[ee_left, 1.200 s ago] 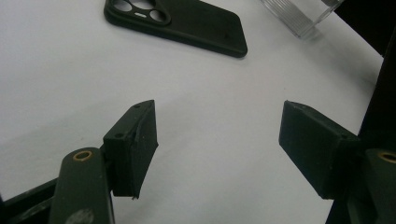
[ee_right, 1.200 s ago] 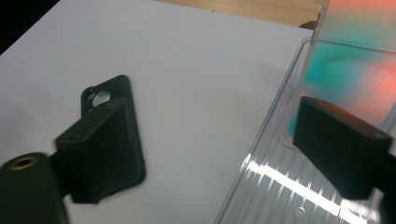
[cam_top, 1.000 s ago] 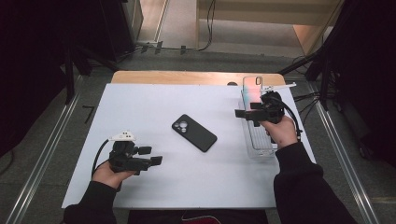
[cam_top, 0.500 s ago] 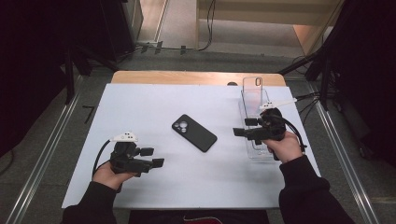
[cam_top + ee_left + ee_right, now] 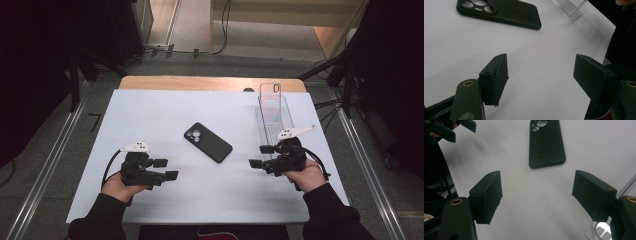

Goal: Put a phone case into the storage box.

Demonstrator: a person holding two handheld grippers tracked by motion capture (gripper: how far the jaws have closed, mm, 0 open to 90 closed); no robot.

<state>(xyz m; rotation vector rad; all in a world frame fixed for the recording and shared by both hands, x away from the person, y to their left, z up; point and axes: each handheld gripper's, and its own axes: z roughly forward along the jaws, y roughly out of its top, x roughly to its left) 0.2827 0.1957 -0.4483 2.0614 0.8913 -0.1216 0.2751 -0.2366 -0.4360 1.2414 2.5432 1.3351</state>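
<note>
A black phone case (image 5: 208, 142) lies camera-side up on the white surface (image 5: 150, 115), between both released hand-held grippers, left (image 5: 166, 169) and right (image 5: 260, 156); the right one's jaws have just been closing on nothing. A clear plastic tray (image 5: 274, 117) stands behind the right one.

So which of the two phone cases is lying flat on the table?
The black phone case, flat at the middle of the white table with its camera cutouts up. The clear phone case stands upright in the transparent rack on the right.
</note>
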